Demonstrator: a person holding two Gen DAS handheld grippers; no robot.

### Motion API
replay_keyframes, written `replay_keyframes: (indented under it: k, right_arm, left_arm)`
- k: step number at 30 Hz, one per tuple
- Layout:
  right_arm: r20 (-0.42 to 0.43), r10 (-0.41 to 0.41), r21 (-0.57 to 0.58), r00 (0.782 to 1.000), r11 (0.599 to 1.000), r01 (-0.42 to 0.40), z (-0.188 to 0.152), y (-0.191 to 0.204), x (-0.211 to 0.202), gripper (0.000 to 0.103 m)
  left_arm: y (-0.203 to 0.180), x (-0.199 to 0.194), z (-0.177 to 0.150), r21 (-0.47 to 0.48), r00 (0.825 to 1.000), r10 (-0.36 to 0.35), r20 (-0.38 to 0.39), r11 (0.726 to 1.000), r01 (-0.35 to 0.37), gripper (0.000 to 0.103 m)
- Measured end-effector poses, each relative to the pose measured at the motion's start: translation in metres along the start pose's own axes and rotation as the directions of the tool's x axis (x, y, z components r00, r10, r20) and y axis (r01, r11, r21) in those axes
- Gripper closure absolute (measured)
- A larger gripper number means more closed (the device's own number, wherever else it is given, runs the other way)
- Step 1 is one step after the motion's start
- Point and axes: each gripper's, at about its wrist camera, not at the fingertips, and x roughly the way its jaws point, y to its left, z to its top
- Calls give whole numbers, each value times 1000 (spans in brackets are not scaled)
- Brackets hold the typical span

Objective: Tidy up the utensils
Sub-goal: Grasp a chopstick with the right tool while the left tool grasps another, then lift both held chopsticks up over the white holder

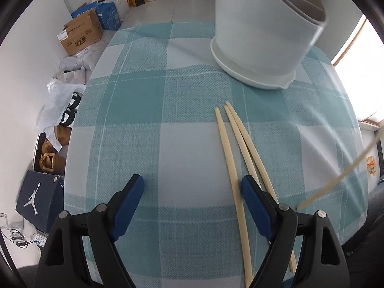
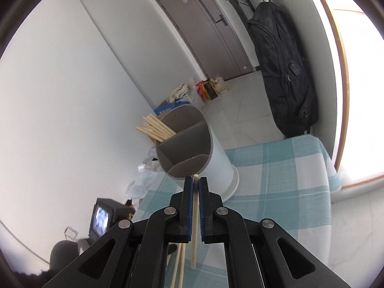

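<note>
Three pale wooden chopsticks [image 1: 242,148] lie side by side on the checked cloth, their near ends under my left gripper's right finger. My left gripper [image 1: 192,187] is open and empty just above the cloth. A white utensil holder [image 1: 261,36] with grey compartments stands beyond them. My right gripper [image 2: 195,182] is shut on one chopstick [image 2: 195,216] and holds it in the air just in front of the holder's [image 2: 192,144] rim. Several chopsticks [image 2: 156,127] stick out of the holder's far compartment. The held chopstick also shows blurred in the left wrist view [image 1: 340,172].
The teal and white checked tablecloth [image 1: 144,120] covers the table. Cardboard boxes [image 1: 80,34], plastic bags [image 1: 60,100] and a shoe box [image 1: 39,199] lie on the floor to the left. A black backpack [image 2: 283,72] hangs by the door at the right.
</note>
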Motion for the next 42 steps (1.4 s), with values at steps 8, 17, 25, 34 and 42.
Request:
replay_keyframes:
  k: [8,17,25,34,42]
  right_arm:
    - [28,2,16,1000,1000,-2,3,-8,-10,99]
    - [25,-1,34,1000,999,0,3,-13,-12,99]
    - [28,-5,42,1000,999,4,3,-14,-13,99]
    - [59,-9,-13,998,1000,9,1,-2,-15,99]
    - [88,7,-95,996,995,1,-5,17,-18,99]
  left_arm:
    - [-2,8,17,-6,1000,4,2,1000,-4,43]
    - [-26,7,27,60,999,-16,-44,998,19,100]
    - [-7,4,27,-46,994,-110,-8,993,109,101]
    - [-4,-52,14,-98,968,-133,214,983,156,101]
    - [-11,-93,7,-69,907,-133,399,982,175,101]
